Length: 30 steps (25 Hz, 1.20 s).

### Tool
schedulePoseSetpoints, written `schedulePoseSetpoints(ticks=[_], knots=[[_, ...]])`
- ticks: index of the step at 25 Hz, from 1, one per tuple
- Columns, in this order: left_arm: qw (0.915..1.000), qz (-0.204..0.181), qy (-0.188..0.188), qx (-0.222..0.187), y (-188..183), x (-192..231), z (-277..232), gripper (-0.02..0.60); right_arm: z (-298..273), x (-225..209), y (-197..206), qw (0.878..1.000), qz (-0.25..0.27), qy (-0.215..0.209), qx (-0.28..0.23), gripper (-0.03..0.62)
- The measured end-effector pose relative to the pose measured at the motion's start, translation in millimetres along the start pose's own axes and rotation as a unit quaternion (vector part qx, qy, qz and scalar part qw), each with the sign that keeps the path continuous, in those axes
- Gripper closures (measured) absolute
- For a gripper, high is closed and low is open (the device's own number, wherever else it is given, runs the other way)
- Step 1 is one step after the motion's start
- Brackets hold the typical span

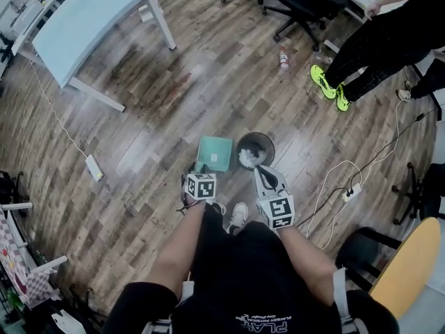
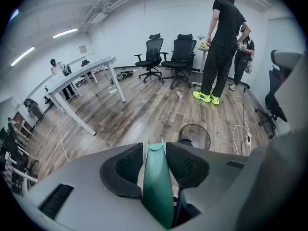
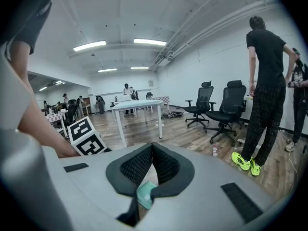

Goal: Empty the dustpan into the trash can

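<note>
**Asker:** Both grippers sit close to the can. Which one has the pan?

**Watcher:** The left gripper (image 2: 155,150). Its jaws are clamped on the handle (image 2: 156,177) of the teal plastic dustpan (image 1: 214,153), which stands up between the pads in the left gripper view. The right gripper (image 3: 152,148) has its jaws brought together at the tips. A scrap of teal shows low in the gap. I can't tell whether that scrap is pinched or merely lies beyond.

**Asker:** Where does the can lie from the pan?

**Watcher:** The round black mesh trash can (image 1: 270,143) stands on the wood-plank floor (image 1: 139,138) just to the pan's right. Its rim is beside the pan's edge, but I can't make out whether they touch. Some crumpled white waste (image 1: 248,158) is already in the can. In the left gripper view, the can is ahead and to the right of the handle.

**Asker:** And the pan's long axis?

**Watcher:** It runs from the left gripper straight away from the person, alongside the can and not toward it. So I judge the pan must swing or roll rightward to bring its mouth over the rim. The right gripper is nearer the can, at its near rim.
</note>
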<state>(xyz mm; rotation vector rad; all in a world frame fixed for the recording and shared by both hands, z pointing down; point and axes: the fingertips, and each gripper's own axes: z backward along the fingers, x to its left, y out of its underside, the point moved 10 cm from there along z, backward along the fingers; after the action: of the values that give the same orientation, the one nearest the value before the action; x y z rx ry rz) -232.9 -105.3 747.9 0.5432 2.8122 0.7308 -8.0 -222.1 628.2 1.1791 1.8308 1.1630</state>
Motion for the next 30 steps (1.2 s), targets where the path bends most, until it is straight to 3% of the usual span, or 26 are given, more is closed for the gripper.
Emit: schedulePoseSetpoints(ticks=[5, 8, 13, 15, 18, 21, 26, 30], knots=[[0.9982, 0.006, -0.012, -0.059, -5.3, 1.6, 45.2, 0.420, 4.1, 6.4, -14.8, 0.999, -0.010, -0.006, -0.036, 0.569], [0.9950, 0.011, -0.014, -0.098, -14.4, -3.6, 77.7, 0.420, 9.7, 8.6, -24.3, 0.999, -0.009, -0.011, -0.051, 0.569], [0.9886, -0.012, -0.012, -0.149, -25.2, -14.3, 127.5, 0.421, 27.0, 16.7, -46.9, 0.996, -0.022, -0.013, -0.088, 0.569], [0.9848, 0.000, -0.006, -0.174, -29.8, -12.3, 145.7, 0.430, 33.4, 21.3, -58.0, 0.994, -0.012, -0.013, -0.106, 0.569], [0.9748, 0.024, 0.006, -0.222, -37.8, -6.0, 179.7, 0.516, 46.5, 31.3, -71.6, 0.992, 0.001, -0.009, -0.127, 0.569], [0.9589, 0.036, 0.037, -0.279, -43.2, -0.7, 216.3, 0.557, 62.4, 46.6, -86.0, 0.989, 0.024, -0.006, -0.143, 0.569], [0.9374, 0.013, 0.088, -0.337, -48.1, -2.2, 260.8, 0.558, 79.2, 64.9, -101.7, 0.985, 0.041, 0.008, -0.167, 0.569], [0.9269, -0.021, 0.084, -0.365, -42.9, 4.4, 283.6, 0.558, 87.5, 85.6, -110.2, 0.984, 0.036, 0.020, -0.175, 0.569]])
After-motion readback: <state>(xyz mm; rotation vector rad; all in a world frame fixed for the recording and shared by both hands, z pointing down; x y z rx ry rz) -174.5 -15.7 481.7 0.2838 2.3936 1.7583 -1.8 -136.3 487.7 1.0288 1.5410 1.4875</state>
